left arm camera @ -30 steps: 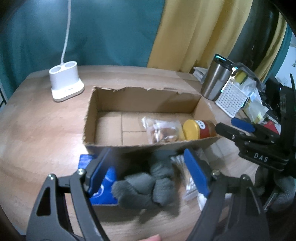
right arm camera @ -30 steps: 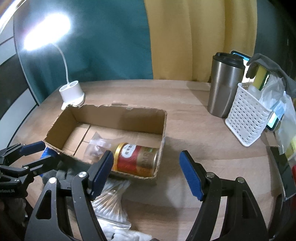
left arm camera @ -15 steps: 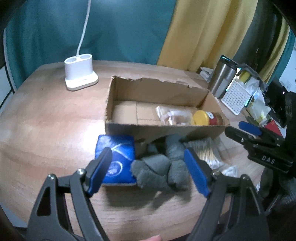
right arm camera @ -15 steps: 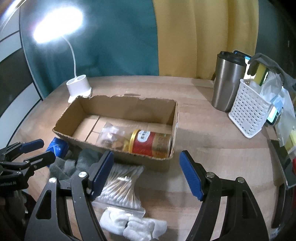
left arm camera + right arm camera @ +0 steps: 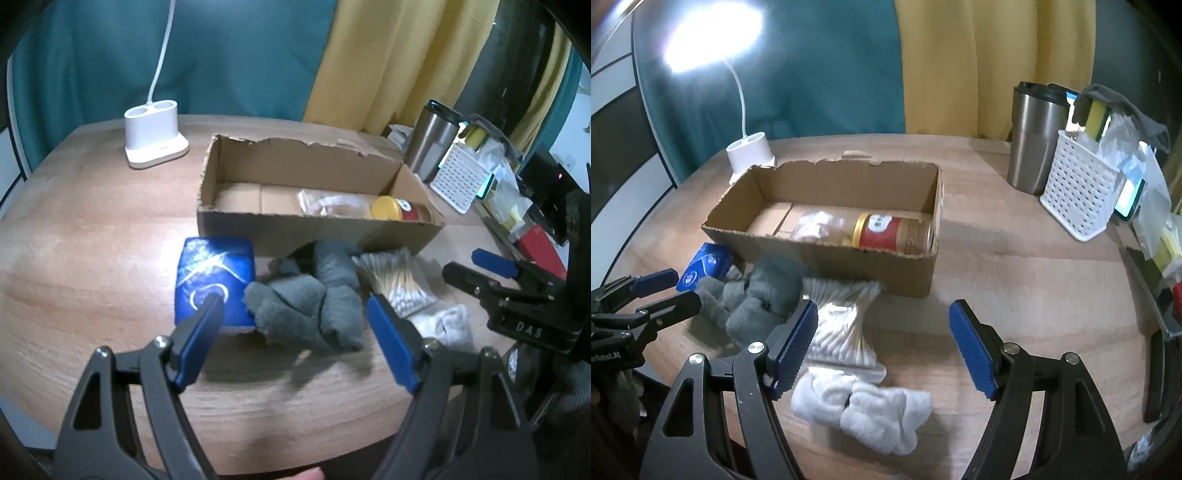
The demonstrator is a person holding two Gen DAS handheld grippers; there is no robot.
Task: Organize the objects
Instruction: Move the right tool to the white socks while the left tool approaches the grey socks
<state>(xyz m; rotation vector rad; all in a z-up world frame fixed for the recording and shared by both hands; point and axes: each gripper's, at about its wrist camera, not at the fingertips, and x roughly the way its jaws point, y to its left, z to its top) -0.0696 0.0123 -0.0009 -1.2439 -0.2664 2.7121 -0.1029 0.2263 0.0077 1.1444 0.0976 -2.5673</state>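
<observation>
Left wrist view. The left gripper [image 5: 295, 332] is hanging over the near part of the wooden table [image 5: 92, 258] with its blue-padded jaws standing wide and nothing between the pads. Just beyond the fingertips a bundle of grey socks [image 5: 314, 295] is lying between the two jaws' lines of sight. Touching the socks on the side of the left finger is a blue packet [image 5: 214, 273]; on the side of the right finger a clear bag of cotton swabs [image 5: 395, 280] is lying, with white socks [image 5: 448, 325] beside it. Farther to the right the right gripper [image 5: 476, 266] is entering, also spread wide and empty. Beyond the socks a torn cardboard box [image 5: 258, 227] is sitting, holding a clear plastic bag [image 5: 332, 203] and a yellow-lidded jar [image 5: 400, 212] lying on its side at the right end. Farthest off are a white lamp base [image 5: 155, 136], a steel tumbler [image 5: 432, 140] and a white perforated basket [image 5: 461, 181].

Right wrist view. The right gripper [image 5: 882, 325] is hovering with its jaws apart, gripping nothing. Nearest, below its left finger, the white socks [image 5: 864, 406] are lying; the cotton swabs [image 5: 842, 325] are lying just ahead of that finger, partly hidden by it. Left of them are the grey socks [image 5: 757, 295], the left gripper [image 5: 670, 288] and the blue packet [image 5: 705, 264]. Ahead stands the cardboard box [image 5: 886, 269] with the jar [image 5: 894, 234] inside; the tumbler [image 5: 1034, 140] and basket [image 5: 1078, 188] are standing far right.
</observation>
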